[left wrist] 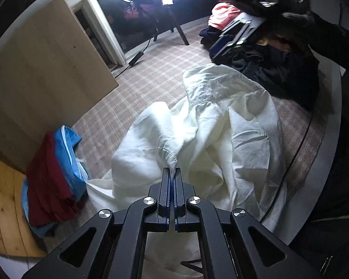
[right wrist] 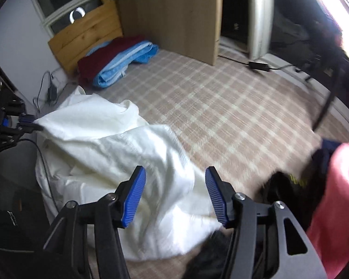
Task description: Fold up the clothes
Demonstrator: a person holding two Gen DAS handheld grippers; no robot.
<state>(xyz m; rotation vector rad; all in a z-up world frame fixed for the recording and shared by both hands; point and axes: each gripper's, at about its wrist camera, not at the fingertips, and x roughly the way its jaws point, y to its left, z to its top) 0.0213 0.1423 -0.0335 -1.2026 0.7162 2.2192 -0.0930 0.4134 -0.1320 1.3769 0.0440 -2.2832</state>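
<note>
The left gripper point(left wrist: 172, 174) pinches a corner of the white shirt point(left wrist: 211, 139), which lies crumpled on the checked rug point(left wrist: 151, 69). The right gripper point(right wrist: 175, 194) hangs spread above the shirt's far edge.

White shirt point(left wrist: 197, 134), beige plaid cover point(right wrist: 221, 107)

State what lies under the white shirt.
The white shirt lies on the checked mat. A black cable runs beneath its edge. Anything else under it is covered.
</note>
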